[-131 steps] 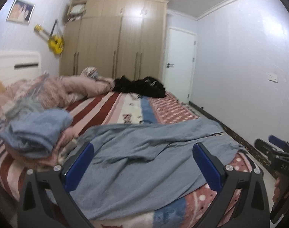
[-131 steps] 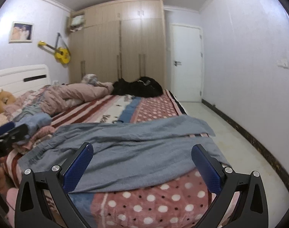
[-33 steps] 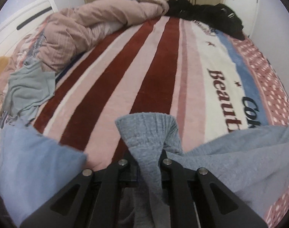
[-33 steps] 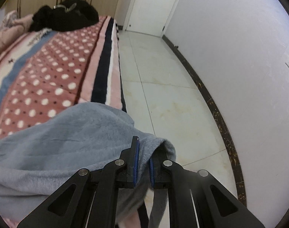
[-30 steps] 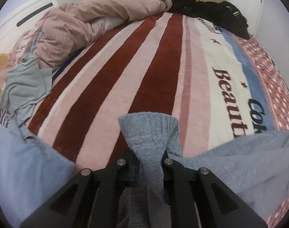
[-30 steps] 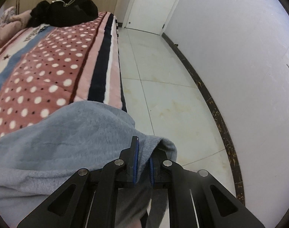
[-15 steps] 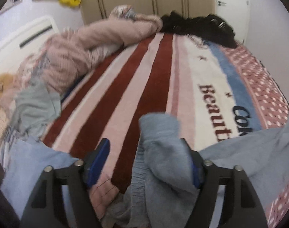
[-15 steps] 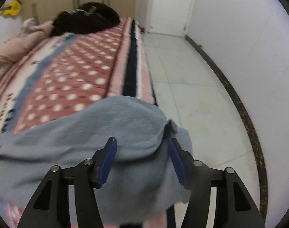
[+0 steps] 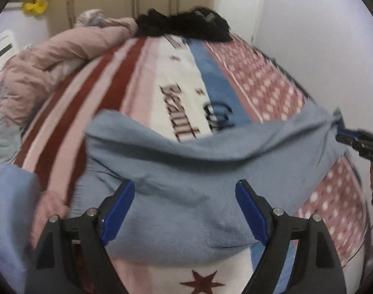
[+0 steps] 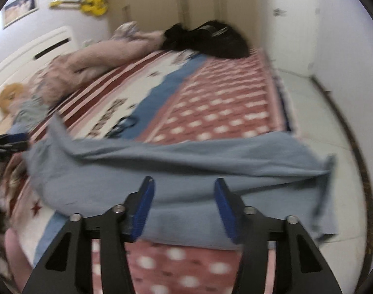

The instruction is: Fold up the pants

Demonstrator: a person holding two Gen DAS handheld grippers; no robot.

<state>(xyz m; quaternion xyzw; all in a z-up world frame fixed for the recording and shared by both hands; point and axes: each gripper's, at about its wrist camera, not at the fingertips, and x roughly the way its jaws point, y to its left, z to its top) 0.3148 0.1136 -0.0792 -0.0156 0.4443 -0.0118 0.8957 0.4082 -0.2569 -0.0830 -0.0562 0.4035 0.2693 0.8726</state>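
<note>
The pants (image 9: 211, 161) lie folded lengthwise on the bed (image 9: 142, 78), a long grey-blue band running crosswise in front of me, so their long axis goes from my left side to my right, square to the way both tongs point. They rest on the near part of the striped and dotted blanket (image 10: 225, 107), and in the right wrist view one end hangs a little over the bed's edge toward the floor (image 10: 316, 112). My left tongs (image 9: 184, 210) have just been opening; they stand spread wide above the cloth with nothing pressed between the blue pads, the fabric just ahead of and below them. My right tongs (image 10: 184, 208) opened and have just been closing part of the way again; they too stand apart with only the cloth lying beneath, not pinched. In the left wrist view the right tongs show at the far right, close to the overhanging end, so I judge my right hand is nearer that end and my left nearer the other. A fold end to end would mean carrying one end along that axis toward the other. Pink bedding (image 9: 63, 49) and a black heap (image 9: 186, 24) lie well apart at the far side.
</note>
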